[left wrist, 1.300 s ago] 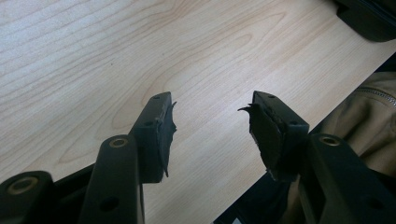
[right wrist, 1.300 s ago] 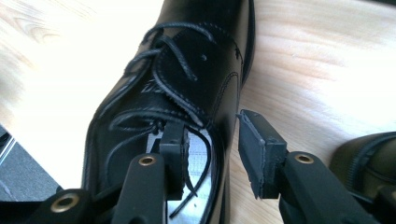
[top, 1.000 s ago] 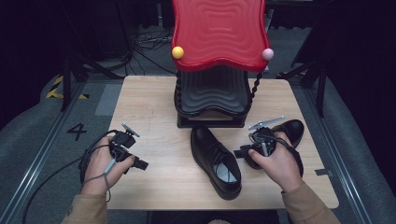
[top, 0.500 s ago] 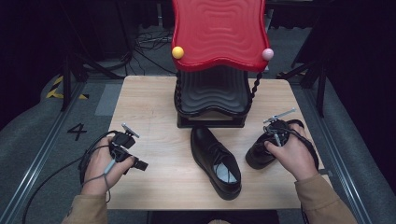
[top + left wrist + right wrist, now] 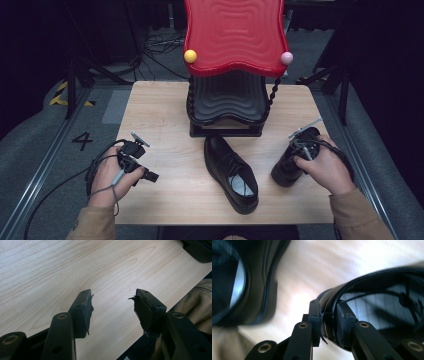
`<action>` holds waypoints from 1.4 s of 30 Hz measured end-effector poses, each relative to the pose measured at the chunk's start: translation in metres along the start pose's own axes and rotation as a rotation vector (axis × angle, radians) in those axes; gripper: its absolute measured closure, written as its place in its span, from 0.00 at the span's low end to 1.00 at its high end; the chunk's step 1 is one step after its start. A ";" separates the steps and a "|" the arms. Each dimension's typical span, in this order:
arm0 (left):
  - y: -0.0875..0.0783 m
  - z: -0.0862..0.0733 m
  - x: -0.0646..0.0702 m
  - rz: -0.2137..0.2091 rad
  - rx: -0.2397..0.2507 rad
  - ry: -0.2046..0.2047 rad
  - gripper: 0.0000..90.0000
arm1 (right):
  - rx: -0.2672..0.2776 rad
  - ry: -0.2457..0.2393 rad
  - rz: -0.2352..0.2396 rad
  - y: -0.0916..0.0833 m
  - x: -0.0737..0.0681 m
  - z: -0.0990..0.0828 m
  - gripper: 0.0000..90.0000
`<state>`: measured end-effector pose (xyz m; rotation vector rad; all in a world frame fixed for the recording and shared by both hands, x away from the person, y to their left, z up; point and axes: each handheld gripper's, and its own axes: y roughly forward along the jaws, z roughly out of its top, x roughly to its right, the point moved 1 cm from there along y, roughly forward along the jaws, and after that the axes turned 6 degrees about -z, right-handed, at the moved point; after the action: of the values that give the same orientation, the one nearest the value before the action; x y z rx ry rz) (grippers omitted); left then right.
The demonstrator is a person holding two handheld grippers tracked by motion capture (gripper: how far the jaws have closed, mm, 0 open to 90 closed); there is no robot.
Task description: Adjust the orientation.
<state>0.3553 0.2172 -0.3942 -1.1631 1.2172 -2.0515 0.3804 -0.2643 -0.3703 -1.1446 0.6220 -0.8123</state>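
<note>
**A:** Start at your right gripper (image 5: 328, 322). What has it got?

**B:** Your jaws have just been closing, and now they pinch the rim of the black shoe (image 5: 372, 302) at its opening: one pad outside the leather, the other inside against the pale lining. In the high view that right gripper (image 5: 305, 150) sits on top of the shoe (image 5: 290, 167) near the table's right edge, your right hand (image 5: 327, 167) wrapped around it from behind.

**A:** And just past those jaws?

**B:** Bare wood of the table (image 5: 317, 267), then, off to the jaws' left, the second black shoe (image 5: 242, 282), blurred. From above, that second shoe (image 5: 232, 175) lies sole down in the middle of the table (image 5: 160, 110), well apart from the held one, its opening facing up.

**A:** My left gripper?

**B:** Your left gripper (image 5: 112, 307) stands open, a wide gap between the pads and nothing in it, just tabletop beneath. From above, the left gripper (image 5: 137, 162) sits at the table's left side, well apart from both shoes.

**A:** Farthest out?

**B:** Beyond the middle shoe's toe stands the black rack (image 5: 225, 105), with a red wavy tray (image 5: 235, 35) on top.
</note>
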 end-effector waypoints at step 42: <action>0.005 0.002 0.000 0.000 -0.010 -0.007 0.53 | 0.044 0.347 -0.118 0.012 0.030 -0.043 0.97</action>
<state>0.3570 0.2136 -0.3977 -1.1738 1.2256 -2.0415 0.3670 -0.3097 -0.3953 -1.0141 0.8233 -1.1345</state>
